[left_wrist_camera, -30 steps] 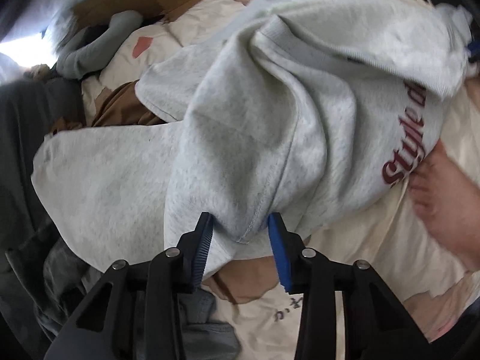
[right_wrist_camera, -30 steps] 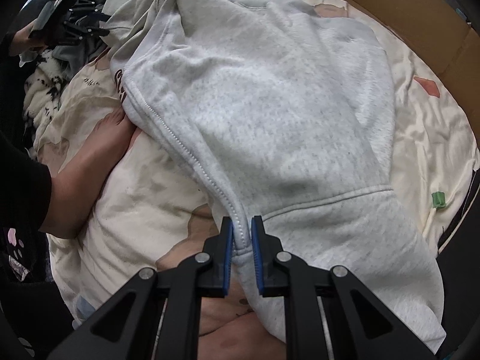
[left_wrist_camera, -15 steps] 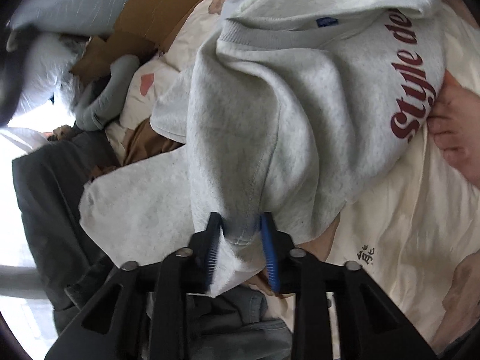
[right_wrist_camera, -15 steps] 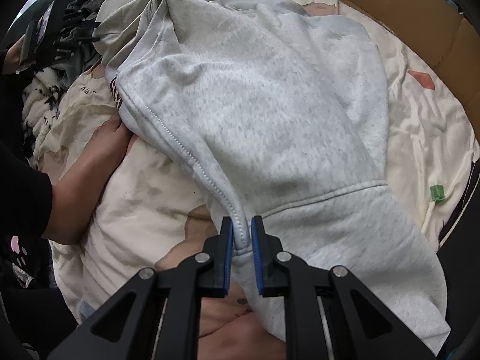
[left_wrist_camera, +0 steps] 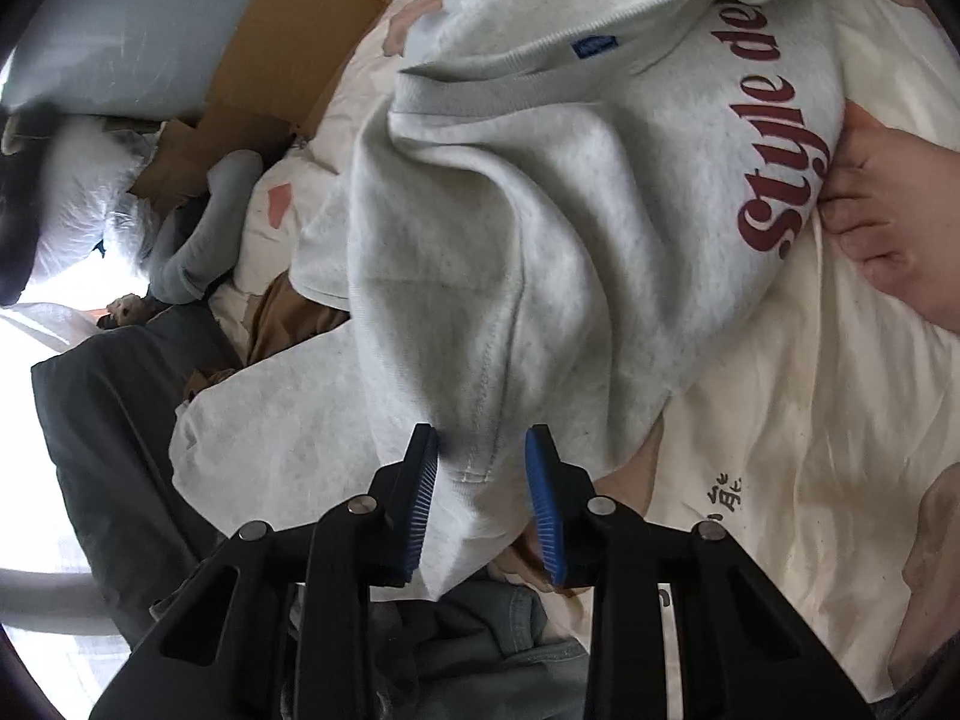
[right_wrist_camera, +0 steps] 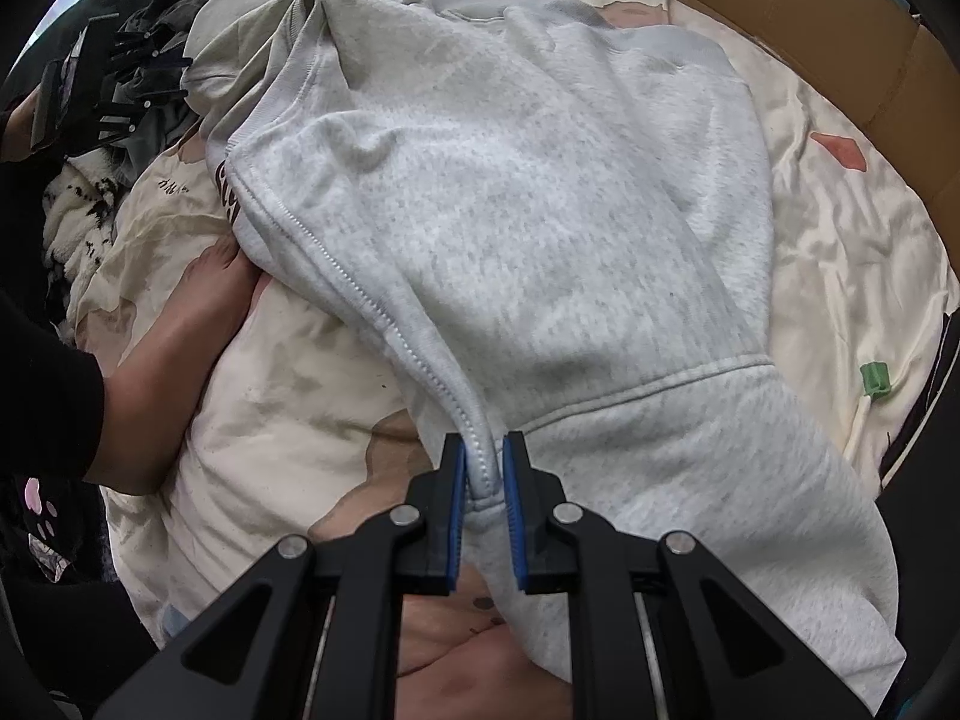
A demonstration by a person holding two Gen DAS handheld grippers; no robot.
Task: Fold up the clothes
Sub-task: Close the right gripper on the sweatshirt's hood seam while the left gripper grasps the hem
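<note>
A light grey sweatshirt (left_wrist_camera: 540,210) with red "Style" lettering (left_wrist_camera: 786,162) lies rumpled on a cream bedsheet (left_wrist_camera: 810,420). My left gripper (left_wrist_camera: 482,462) has a stitched hem fold of it between its blue pads, and its jaws are closing on the cloth. In the right wrist view the sweatshirt (right_wrist_camera: 540,210) spreads away from me. There my right gripper (right_wrist_camera: 483,468) is shut on its stitched edge, near the ribbed band. The left gripper (right_wrist_camera: 120,78) shows far off at the upper left. A person's bare foot (right_wrist_camera: 204,294) rests against the lettered side.
Brown cardboard (left_wrist_camera: 288,48) borders the bed's far side. Dark clothes (left_wrist_camera: 108,420) and blue jeans (left_wrist_camera: 480,648) are heaped beside the left gripper. A grey sock-like piece (left_wrist_camera: 204,228) lies near the cardboard. A green clip (right_wrist_camera: 873,378) sits on the sheet (right_wrist_camera: 270,390).
The left gripper rolled and shifted, so the lettering now runs up the right side. Its jaws narrowed around the hem fold. The right gripper kept its hold and stayed put.
</note>
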